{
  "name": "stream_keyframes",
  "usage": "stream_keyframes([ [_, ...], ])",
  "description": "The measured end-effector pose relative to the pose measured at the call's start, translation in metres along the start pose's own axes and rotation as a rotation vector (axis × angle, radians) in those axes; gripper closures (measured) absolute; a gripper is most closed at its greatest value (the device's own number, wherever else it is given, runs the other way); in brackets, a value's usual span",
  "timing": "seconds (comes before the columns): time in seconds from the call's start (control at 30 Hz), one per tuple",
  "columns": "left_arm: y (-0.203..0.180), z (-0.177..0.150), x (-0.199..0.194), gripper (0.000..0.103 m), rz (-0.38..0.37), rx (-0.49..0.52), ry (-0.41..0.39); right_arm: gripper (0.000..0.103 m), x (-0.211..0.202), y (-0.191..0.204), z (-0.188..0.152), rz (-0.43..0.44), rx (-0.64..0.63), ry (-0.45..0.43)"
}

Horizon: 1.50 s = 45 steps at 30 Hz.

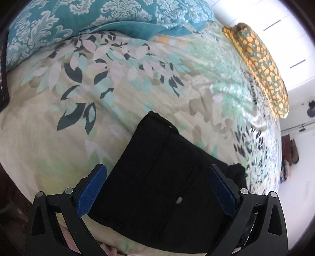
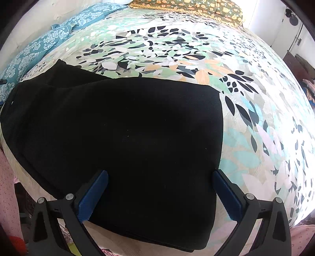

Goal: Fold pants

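Soft, limp folded black fabric pants [image 2: 122, 137] on floral bedspread [image 2: 256, 137]; best pinched at edges, both jaws wide, empty.

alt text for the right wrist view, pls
Black pants, folded into a broad slab, lie on a leaf-print bedspread, with the right gripper open above their near edge, holding nothing. A teal patterned pillow sits far left, an orange-print one at the far edge.
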<state>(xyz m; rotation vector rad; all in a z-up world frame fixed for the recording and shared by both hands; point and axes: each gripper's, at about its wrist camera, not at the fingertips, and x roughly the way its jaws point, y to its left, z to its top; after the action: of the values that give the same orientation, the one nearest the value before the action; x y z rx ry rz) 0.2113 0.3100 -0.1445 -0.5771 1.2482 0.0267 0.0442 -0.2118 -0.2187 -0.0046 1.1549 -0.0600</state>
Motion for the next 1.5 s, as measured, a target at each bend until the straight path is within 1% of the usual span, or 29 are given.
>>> stream_keyframes([
  [0.03, 0.000, 0.000, 0.007, 0.002, 0.017, 0.017, 0.017, 0.000, 0.000, 0.000, 0.000, 0.000, 0.001, 0.000],
  [0.1, -0.001, 0.002, 0.022, 0.001, 0.082, 0.046, 0.034, 0.000, 0.000, 0.000, 0.000, 0.001, 0.002, -0.002],
  [0.17, 0.003, 0.005, 0.042, 0.001, 0.131, 0.044, 0.069, 0.000, 0.001, 0.000, 0.000, 0.001, 0.002, -0.002],
  [0.2, 0.008, 0.005, 0.051, 0.000, 0.124, 0.033, 0.099, 0.000, 0.001, 0.000, 0.000, 0.002, 0.003, -0.003],
  [0.23, 0.013, 0.004, 0.065, 0.000, 0.094, 0.008, 0.145, 0.000, 0.001, 0.000, 0.000, 0.002, 0.005, -0.003],
  [0.43, 0.012, 0.001, 0.067, 0.000, 0.118, 0.044, 0.120, 0.000, 0.003, -0.001, 0.001, 0.012, 0.019, -0.001],
  [0.5, 0.011, -0.001, 0.065, 0.001, 0.114, 0.048, 0.136, 0.000, 0.003, -0.001, 0.002, 0.018, 0.021, 0.000],
  [0.53, 0.010, -0.002, 0.063, 0.009, 0.099, 0.050, 0.147, 0.000, 0.003, -0.002, 0.002, 0.020, 0.020, -0.001],
  [0.57, 0.008, -0.003, 0.057, 0.036, 0.053, 0.045, 0.136, 0.000, 0.003, -0.002, 0.001, 0.022, 0.019, -0.003],
  [0.6, 0.004, -0.004, 0.053, 0.054, 0.036, 0.032, 0.134, 0.000, 0.003, -0.002, 0.001, 0.024, 0.019, -0.004],
  [0.63, 0.003, -0.006, 0.044, 0.070, 0.044, 0.023, 0.117, 0.000, 0.003, -0.003, 0.001, 0.028, 0.019, -0.006],
  [0.7, -0.001, -0.009, 0.030, 0.081, 0.026, 0.023, 0.098, 0.000, 0.003, -0.004, 0.001, 0.034, 0.019, -0.005],
  [0.73, -0.004, -0.012, 0.018, 0.083, -0.004, 0.007, 0.083, 0.000, 0.003, -0.004, 0.000, 0.037, 0.020, -0.004],
  [0.77, -0.007, -0.014, 0.009, 0.083, -0.032, -0.009, 0.072, 0.000, 0.003, -0.004, 0.000, 0.039, 0.020, -0.003],
  [0.87, -0.031, -0.026, -0.023, 0.085, -0.175, -0.044, 0.048, 0.000, 0.002, -0.004, 0.000, 0.043, 0.021, -0.002],
  [0.93, -0.059, -0.041, -0.041, 0.086, -0.260, -0.013, 0.047, 0.000, 0.003, -0.004, 0.000, 0.044, 0.023, 0.000],
  [0.97, -0.077, -0.051, -0.045, 0.086, -0.281, 0.017, 0.048, 0.000, 0.003, -0.004, 0.001, 0.046, 0.024, 0.001],
  [1.0, -0.087, -0.060, -0.050, 0.086, -0.291, 0.040, 0.051, 0.000, 0.003, -0.004, 0.001, 0.047, 0.025, 0.001],
  [1.07, -0.126, -0.082, -0.046, 0.086, -0.313, 0.103, 0.064, 0.000, 0.004, -0.004, 0.001, 0.050, 0.028, -0.001],
  [1.17, -0.176, -0.112, -0.024, 0.086, -0.327, 0.169, 0.096, 0.000, 0.003, -0.004, 0.000, 0.050, 0.030, -0.007],
  [1.23, -0.204, -0.133, -0.004, 0.086, -0.301, 0.230, 0.113, 0.000, 0.003, -0.004, -0.001, 0.051, 0.033, -0.014],
  [1.27, -0.222, -0.146, 0.014, 0.084, -0.280, 0.259, 0.133, 0.000, 0.003, -0.004, -0.001, 0.051, 0.033, -0.017],
  [1.3, -0.228, -0.154, 0.024, 0.080, -0.269, 0.276, 0.146, 0.000, 0.003, -0.004, -0.002, 0.051, 0.033, -0.019],
  [1.33, -0.243, -0.164, 0.044, 0.078, -0.258, 0.310, 0.179, 0.000, 0.003, -0.004, -0.002, 0.052, 0.034, -0.021],
  [1.37, -0.249, -0.170, 0.058, 0.075, -0.256, 0.325, 0.217, 0.000, 0.002, -0.004, -0.003, 0.052, 0.037, -0.022],
  [1.4, -0.256, -0.177, 0.070, 0.075, -0.259, 0.328, 0.258, 0.000, 0.002, -0.005, -0.003, 0.052, 0.041, -0.023],
  [1.43, -0.259, -0.180, 0.074, 0.074, -0.277, 0.320, 0.276, 0.000, 0.001, -0.006, -0.004, 0.055, 0.048, -0.025],
  [1.47, -0.264, -0.182, 0.074, 0.073, -0.317, 0.314, 0.287, 0.000, 0.001, -0.007, -0.004, 0.056, 0.055, -0.024],
  [1.5, -0.268, -0.183, 0.067, 0.068, -0.369, 0.323, 0.289, 0.000, 0.000, -0.008, -0.005, 0.057, 0.063, -0.024],
])
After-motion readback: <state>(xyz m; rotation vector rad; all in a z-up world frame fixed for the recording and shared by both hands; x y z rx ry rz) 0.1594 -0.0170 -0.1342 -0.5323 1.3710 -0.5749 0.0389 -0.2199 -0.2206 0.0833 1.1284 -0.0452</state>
